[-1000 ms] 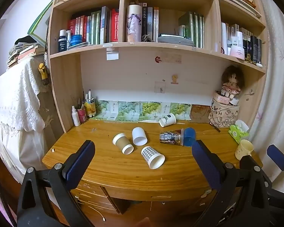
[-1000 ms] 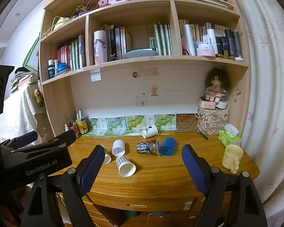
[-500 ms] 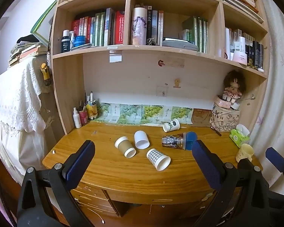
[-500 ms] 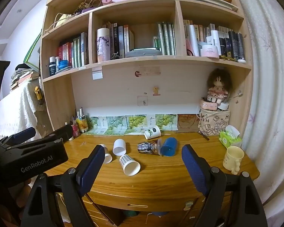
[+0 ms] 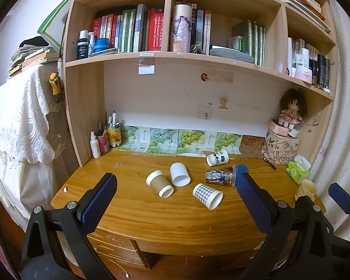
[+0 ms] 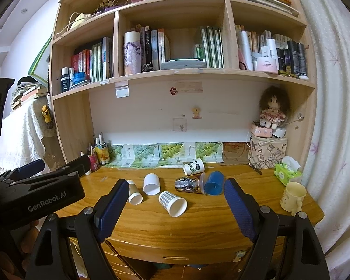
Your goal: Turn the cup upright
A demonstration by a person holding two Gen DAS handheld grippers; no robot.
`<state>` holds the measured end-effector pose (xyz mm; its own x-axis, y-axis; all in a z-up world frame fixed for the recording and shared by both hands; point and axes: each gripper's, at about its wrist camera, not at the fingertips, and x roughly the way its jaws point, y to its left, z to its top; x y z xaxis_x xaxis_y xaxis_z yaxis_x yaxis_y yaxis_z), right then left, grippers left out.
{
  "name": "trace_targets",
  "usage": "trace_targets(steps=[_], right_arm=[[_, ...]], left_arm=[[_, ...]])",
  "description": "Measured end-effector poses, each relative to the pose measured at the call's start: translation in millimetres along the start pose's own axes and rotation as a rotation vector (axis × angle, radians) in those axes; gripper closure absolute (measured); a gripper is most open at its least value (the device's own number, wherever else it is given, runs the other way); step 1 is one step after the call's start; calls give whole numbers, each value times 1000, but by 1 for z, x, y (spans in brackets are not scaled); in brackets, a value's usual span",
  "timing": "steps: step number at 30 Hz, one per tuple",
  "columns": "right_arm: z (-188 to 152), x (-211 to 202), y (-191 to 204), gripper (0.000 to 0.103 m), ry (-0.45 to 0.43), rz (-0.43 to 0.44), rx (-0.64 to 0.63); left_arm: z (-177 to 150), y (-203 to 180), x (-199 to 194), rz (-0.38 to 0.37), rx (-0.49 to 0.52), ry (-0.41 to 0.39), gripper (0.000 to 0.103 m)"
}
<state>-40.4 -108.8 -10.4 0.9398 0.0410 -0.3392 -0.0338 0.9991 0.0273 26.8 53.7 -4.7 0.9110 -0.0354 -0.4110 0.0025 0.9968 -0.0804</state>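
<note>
While both the left gripper and right gripper hang level before the desk with jaws spread wide and empty, the checked cup lies on its side mid-desk among other toppled cups.

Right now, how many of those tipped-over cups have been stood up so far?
None yet. The brown cup, plain white cup, checked cup, blue cup and printed cup all lie on their sides on the desk. Only the cream mug stands upright. Nothing is in hand: the left gripper and right gripper are open, short of the cups.
</note>
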Motion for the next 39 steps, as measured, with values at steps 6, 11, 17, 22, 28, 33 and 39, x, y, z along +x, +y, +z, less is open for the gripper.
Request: trace_targets(steps=[6,11,17,22,28,33,39], right_arm=[[-4,11,16,19,13,-25,5],[-4,16,23,19,29,-45,26],[-6,27,29,19,68,-54,46],[-7,39,33,19,112,-26,59],[-10,61,42,19,188,15,37],[-8,85,45,19,230,69,30],[2,126,48,19,292,146,15]], left_arm=[[1,14,14,-23,-7,26,1],[2,21,23,-37,-1,53,1],[0,31,37,-39,-8,116,1],[-3,40,52,-24,-37,183,1],[-11,49,72,8,-71,263,1],[-8,61,93,54,-119,304,1],[0,68,126,94,-152,352,1]])
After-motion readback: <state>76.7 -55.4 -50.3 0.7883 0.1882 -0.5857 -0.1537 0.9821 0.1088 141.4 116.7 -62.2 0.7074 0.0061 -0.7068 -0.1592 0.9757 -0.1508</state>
